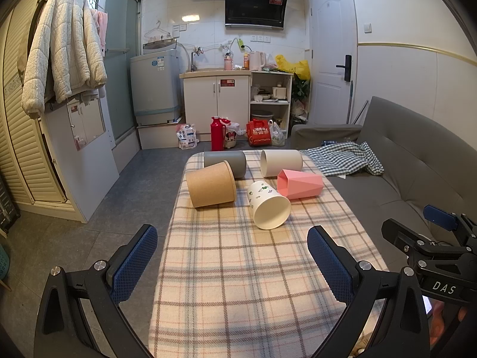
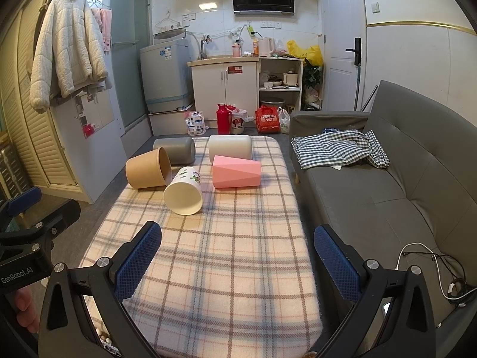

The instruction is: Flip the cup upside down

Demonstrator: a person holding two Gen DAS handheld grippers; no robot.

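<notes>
Several cups lie on their sides on the plaid-covered table: a brown paper cup, a grey cup, a cream cup, a pink faceted cup and a white printed paper cup with its mouth towards me. They also show in the right wrist view: brown, grey, cream, pink, white. My left gripper is open and empty, short of the cups. My right gripper is open and empty over the table's near part.
A grey sofa with a checked cloth runs along the table's right side. A white cable lies on the sofa seat. Kitchen cabinets, a red flask and bags stand on the floor beyond the table.
</notes>
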